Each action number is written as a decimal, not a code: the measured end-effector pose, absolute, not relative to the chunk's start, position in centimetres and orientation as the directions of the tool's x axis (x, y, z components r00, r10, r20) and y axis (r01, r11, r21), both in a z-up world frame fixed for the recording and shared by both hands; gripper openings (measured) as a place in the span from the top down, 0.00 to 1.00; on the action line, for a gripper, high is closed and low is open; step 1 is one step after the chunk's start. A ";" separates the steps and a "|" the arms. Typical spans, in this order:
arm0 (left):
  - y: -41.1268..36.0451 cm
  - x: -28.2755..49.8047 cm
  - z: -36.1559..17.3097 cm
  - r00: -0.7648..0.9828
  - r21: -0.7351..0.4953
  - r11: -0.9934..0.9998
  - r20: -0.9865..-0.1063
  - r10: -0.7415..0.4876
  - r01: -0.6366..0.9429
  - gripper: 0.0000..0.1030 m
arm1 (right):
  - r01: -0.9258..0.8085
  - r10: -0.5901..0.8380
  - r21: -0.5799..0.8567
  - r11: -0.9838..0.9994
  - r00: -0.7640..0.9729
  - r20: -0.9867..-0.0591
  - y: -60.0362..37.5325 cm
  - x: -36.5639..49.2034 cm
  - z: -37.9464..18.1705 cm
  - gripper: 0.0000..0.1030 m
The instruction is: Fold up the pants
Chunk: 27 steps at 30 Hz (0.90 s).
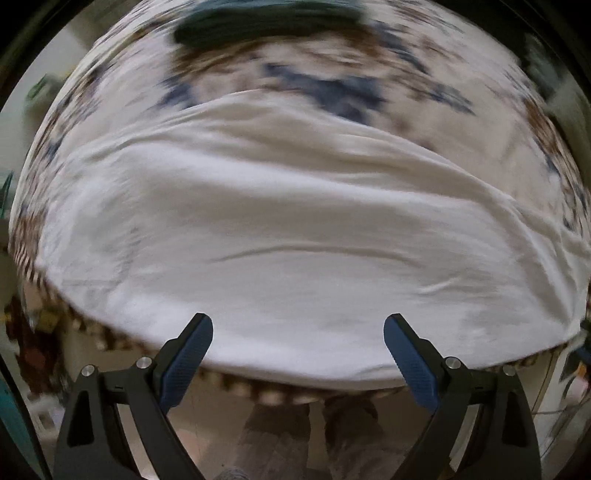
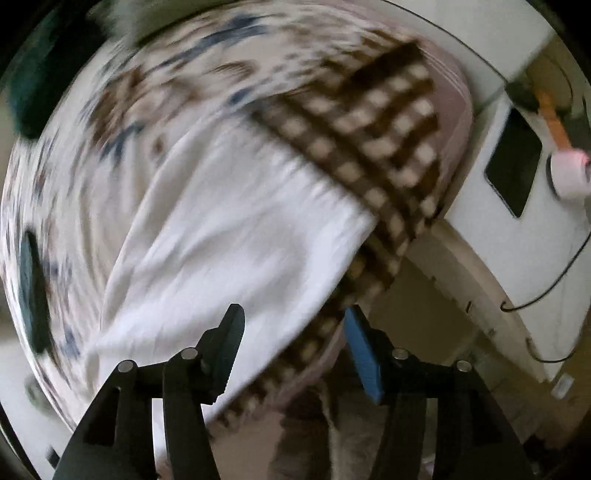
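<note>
White pants (image 1: 295, 229) lie spread flat across a bed with a patterned cover (image 1: 332, 74); their near edge runs along the bed's front edge. My left gripper (image 1: 298, 328) is open and empty, hovering over that near edge. In the right wrist view the pants (image 2: 229, 229) reach from the bed's edge toward the upper left, with a gathered waistband (image 2: 317, 177) next to a brown checked border (image 2: 384, 122). My right gripper (image 2: 291, 332) is open and empty above the pants' edge and the checked border. Both views are motion-blurred.
A dark green cloth (image 1: 266, 18) lies at the far side of the bed. A white cabinet (image 2: 517, 229) with a dark panel (image 2: 513, 162) and a cable stands to the right of the bed. The person's legs (image 1: 306, 432) show below at the floor.
</note>
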State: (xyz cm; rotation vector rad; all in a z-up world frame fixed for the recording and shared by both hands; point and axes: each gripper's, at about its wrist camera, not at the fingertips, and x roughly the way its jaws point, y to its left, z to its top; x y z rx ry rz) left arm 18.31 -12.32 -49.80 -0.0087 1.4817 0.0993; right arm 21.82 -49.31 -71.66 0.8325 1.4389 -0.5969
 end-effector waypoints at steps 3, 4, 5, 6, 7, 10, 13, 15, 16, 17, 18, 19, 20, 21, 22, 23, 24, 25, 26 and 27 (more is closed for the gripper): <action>-6.8 17.7 -49.0 0.090 0.074 0.984 -0.992 0.089 -0.163 0.08 | 0.737 0.177 0.168 0.655 0.067 -0.982 -43.6 22.8 -70.9 0.42; -4.9 17.6 -48.7 0.090 0.076 0.978 -0.991 0.095 -0.193 0.08 | 0.721 0.205 0.188 0.667 0.065 -0.977 -41.4 23.2 -71.1 0.42; -3.2 17.6 -48.6 0.090 0.079 0.972 -0.991 0.101 -0.221 0.08 | 0.698 0.248 0.217 0.682 0.057 -0.967 -38.5 23.8 -71.5 0.42; -1.0 17.5 -48.5 0.089 0.078 0.963 -0.991 0.105 -0.258 0.08 | 0.680 0.282 0.240 0.693 0.051 -0.958 -36.4 24.3 -72.0 0.42; 1.3 17.5 -48.5 0.092 0.076 0.953 -0.990 0.108 -0.293 0.08 | 0.659 0.317 0.264 0.704 0.040 -0.948 -33.8 25.0 -72.7 0.43; 7.3 17.3 -49.1 0.094 0.090 0.914 -0.986 0.138 -0.396 0.08 | 0.643 0.406 0.312 0.699 0.002 -0.914 -26.7 26.4 -75.1 0.43; 13.0 17.3 -51.2 0.064 0.068 0.867 -0.991 0.115 -0.493 0.08 | 0.706 0.484 0.330 0.627 -0.021 -0.875 -21.6 26.2 -77.4 0.42; 16.1 17.4 -53.3 0.038 0.021 0.827 -0.998 0.052 -0.562 0.08 | 0.741 0.516 0.337 0.582 -0.016 -0.857 -19.2 25.9 -78.7 0.43; 17.5 17.3 -54.4 0.034 -0.016 0.802 -0.999 0.006 -0.597 0.08 | 0.748 0.514 0.326 0.578 -0.023 -0.858 -18.5 25.8 -79.2 0.43; 18.6 17.2 -55.3 0.039 -0.054 0.777 -0.999 -0.038 -0.627 0.08 | 0.759 0.511 0.317 0.569 -0.024 -0.859 -17.8 25.8 -79.6 0.45; 19.5 17.0 -56.2 0.053 -0.098 0.744 -0.995 -0.085 -0.661 0.08 | 0.768 0.506 0.315 0.557 -0.013 -0.862 -17.2 25.8 -79.8 0.50; 19.9 16.9 -56.4 0.067 -0.119 0.728 -0.993 -0.100 -0.675 0.09 | 0.770 0.489 0.302 0.562 -0.014 -0.872 -16.9 25.7 -79.8 0.68; 20.1 16.8 -56.5 0.089 -0.140 0.716 -0.990 -0.108 -0.684 0.20 | 0.770 0.464 0.290 0.569 -0.009 -0.886 -16.6 25.6 -79.6 0.84; 19.9 16.8 -56.4 0.119 -0.162 0.720 -0.987 -0.111 -0.674 0.28 | 0.769 0.450 0.288 0.571 0.000 -0.893 -16.4 25.7 -79.6 0.86; 19.6 16.9 -56.1 0.131 -0.164 0.732 -0.986 -0.103 -0.661 0.41 | 0.764 0.436 0.285 0.579 0.005 -0.900 -16.1 25.7 -79.3 0.89; 19.3 17.0 -55.7 0.134 -0.142 0.751 -0.988 -0.071 -0.645 0.49 | 0.753 0.422 0.284 0.594 0.010 -0.907 -15.7 25.7 -78.8 0.91; 18.9 16.8 -55.2 0.147 -0.126 0.764 -0.988 -0.041 -0.632 0.53 | 0.743 0.410 0.282 0.607 0.011 -0.912 -15.4 25.7 -78.4 0.91; 18.6 16.7 -54.9 0.149 -0.116 0.769 -0.988 -0.027 -0.628 0.60 | 0.731 0.399 0.280 0.622 0.011 -0.917 -15.4 25.6 -77.9 0.92; 18.3 16.2 -54.6 0.151 -0.104 0.774 -0.989 -0.012 -0.625 0.64 | 0.718 0.386 0.276 0.640 0.010 -0.922 -15.2 25.4 -77.3 0.92; 18.3 15.7 -54.4 0.154 -0.101 0.775 -0.988 -0.005 -0.623 0.64 | 0.704 0.374 0.267 0.658 0.003 -0.928 -15.3 24.9 -76.7 0.92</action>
